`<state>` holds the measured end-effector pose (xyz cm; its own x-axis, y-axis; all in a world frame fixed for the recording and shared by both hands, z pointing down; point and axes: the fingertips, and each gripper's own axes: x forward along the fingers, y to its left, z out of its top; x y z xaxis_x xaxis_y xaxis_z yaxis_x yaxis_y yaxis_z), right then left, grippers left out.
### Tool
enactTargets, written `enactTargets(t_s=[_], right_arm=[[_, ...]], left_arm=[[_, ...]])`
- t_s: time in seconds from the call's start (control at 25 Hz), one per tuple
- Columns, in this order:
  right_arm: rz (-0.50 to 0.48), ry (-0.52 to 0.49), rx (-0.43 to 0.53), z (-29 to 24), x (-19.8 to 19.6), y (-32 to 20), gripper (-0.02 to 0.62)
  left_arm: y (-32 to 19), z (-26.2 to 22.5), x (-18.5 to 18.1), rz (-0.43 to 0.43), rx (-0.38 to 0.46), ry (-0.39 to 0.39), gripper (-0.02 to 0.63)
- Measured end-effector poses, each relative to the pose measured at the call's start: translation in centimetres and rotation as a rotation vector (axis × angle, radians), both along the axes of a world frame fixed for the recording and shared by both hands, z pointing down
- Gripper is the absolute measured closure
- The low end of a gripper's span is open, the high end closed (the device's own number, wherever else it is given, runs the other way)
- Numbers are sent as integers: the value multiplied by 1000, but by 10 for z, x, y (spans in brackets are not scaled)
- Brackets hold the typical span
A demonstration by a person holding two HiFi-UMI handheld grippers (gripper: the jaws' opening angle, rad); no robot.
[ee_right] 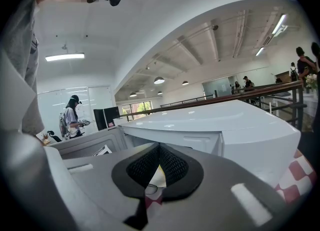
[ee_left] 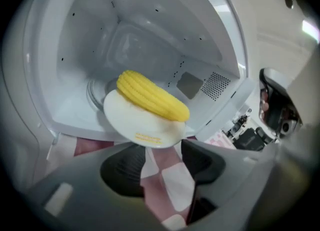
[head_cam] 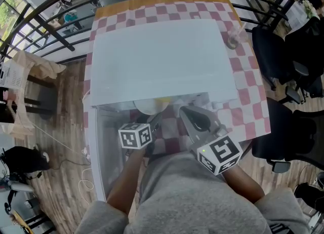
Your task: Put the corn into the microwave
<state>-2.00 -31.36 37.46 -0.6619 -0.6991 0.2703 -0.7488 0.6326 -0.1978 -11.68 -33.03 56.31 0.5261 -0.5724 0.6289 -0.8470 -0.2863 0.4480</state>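
Your left gripper point(ee_left: 162, 159), jaws apart & holding nothing, sat at the microwave point(ee_left: 150, 25) mouth; plate point(ee_left: 134, 123) w/ corn point(ee_left: 152, 96) overhung its front sill, cavity roomy behind. Right gripper point(ee_right: 159, 164) was closed, empty.

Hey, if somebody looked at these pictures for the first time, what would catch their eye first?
The bright yellow corn stands out first, lying on a white plate at the front edge of the open white microwave. Just in front of the plate, the left gripper has its jaws apart with nothing between them. From the head view, the red-and-white checked tablecloth under the microwave is also striking.
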Motion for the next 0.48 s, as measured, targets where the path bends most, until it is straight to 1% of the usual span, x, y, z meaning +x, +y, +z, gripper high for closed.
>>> enactTargets(t_s=[0.08, 0.16, 0.2, 0.24, 0.28, 0.32, 0.48], right_arm=[[3, 0, 1, 0, 2, 0, 596], [4, 0, 1, 1, 4, 0, 597], [5, 0, 1, 1, 4, 0, 596], [4, 0, 1, 1, 4, 0, 597], [4, -1, 2, 1, 4, 1, 596], [3, -2, 2, 1, 4, 1, 596], [-3, -3, 3, 1, 2, 1, 596]], left_arm=[[-2, 0, -1, -8, 0, -28, 378], [-4, 2, -5, -28, -14, -69, 407], [-6, 4, -9, -45, -21, -106, 456], [-9, 5, -14, -64, -25, -143, 584], [-12, 6, -17, -77, -26, -167, 597], [-15, 5, -18, -82, -27, -171, 597], [-22, 6, -12, -70, -51, -148, 597]])
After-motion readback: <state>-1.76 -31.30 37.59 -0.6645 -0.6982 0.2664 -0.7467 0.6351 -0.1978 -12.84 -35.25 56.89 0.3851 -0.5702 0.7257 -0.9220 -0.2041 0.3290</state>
